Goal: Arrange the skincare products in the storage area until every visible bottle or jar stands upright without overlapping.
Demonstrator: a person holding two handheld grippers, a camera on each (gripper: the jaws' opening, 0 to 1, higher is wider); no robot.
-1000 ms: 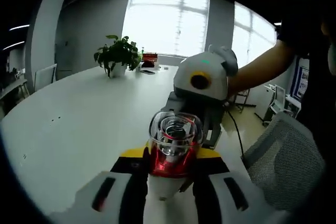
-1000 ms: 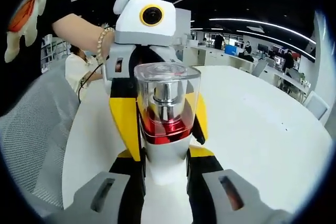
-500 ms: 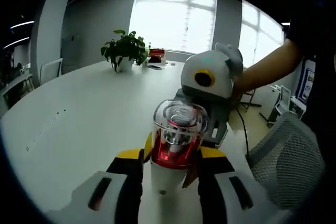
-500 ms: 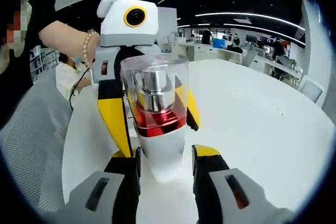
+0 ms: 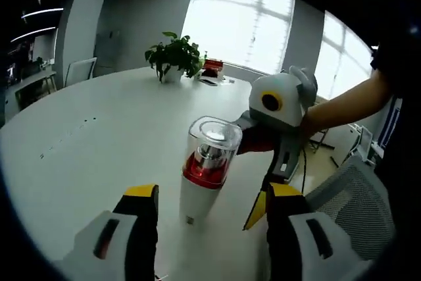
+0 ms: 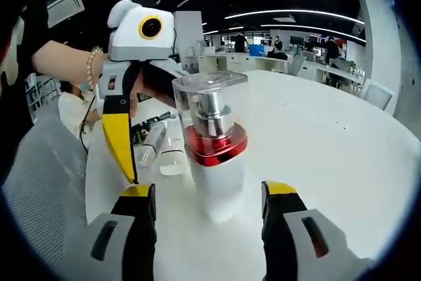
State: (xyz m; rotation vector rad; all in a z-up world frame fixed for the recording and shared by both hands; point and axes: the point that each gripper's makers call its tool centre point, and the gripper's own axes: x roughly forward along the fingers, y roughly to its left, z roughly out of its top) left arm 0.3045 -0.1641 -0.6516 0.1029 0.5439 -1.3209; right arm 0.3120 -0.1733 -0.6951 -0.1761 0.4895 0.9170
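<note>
A white pump bottle (image 5: 205, 177) with a red collar and a clear cap stands upright on the white table (image 5: 99, 143), free of both grippers. My left gripper (image 5: 212, 194) is open, with a jaw on each side of the bottle's base and a gap to it. My right gripper (image 6: 209, 191) is also open and flanks the same bottle (image 6: 216, 156) from the opposite side without touching it. Two small clear tubes (image 6: 161, 148) lie flat on the table behind the bottle, near the left gripper's yellow jaw.
A potted plant (image 5: 176, 58) and small items stand at the table's far side by the window. A grey mesh chair (image 5: 352, 192) sits just past the table edge, also seen as the chair (image 6: 39, 182). A person's arm (image 5: 345, 106) holds the opposite gripper.
Both grippers were shut on the bottle a second ago; both have opened and drawn back. The bottle now stands on the table by itself.
</note>
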